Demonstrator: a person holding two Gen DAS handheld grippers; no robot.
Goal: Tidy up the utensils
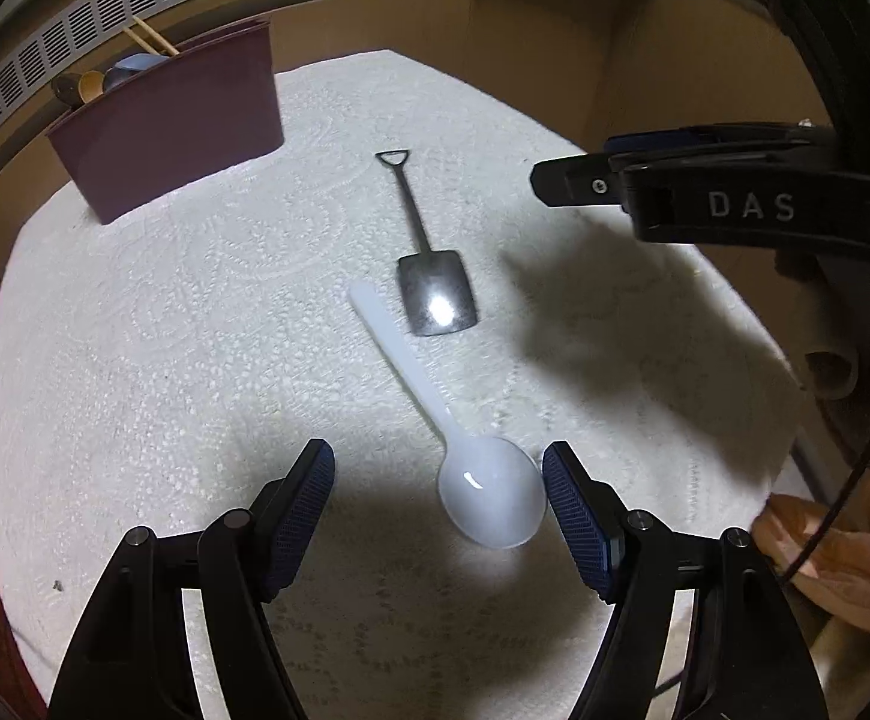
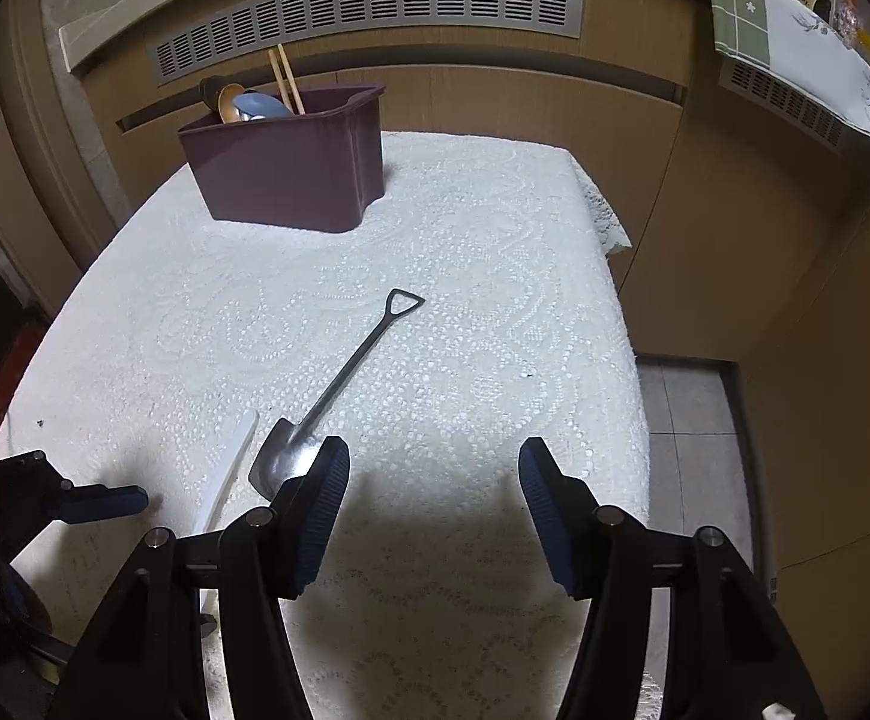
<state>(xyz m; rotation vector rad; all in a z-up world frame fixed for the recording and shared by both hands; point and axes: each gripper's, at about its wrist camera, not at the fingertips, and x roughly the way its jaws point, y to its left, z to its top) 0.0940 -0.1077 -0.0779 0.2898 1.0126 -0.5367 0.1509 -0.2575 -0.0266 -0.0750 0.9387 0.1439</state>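
Low in the left wrist view, the left gripper [image 1: 438,498] stands open with the bowl of a white plastic spoon [image 1: 491,498] between its pads, unclamped. The right gripper [image 2: 433,489] is open and empty; the shovel-shaped metal spoon [image 2: 339,387] lies just left of its left finger. A dark maroon plastic bin [image 2: 291,165] holding utensils stands at upper left on the white lace tablecloth [image 2: 465,300].

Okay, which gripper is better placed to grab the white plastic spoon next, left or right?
Left. The left gripper hangs over the white spoon, its bowl between the open jaws. The right gripper sits by the shovel-shaped metal spoon.
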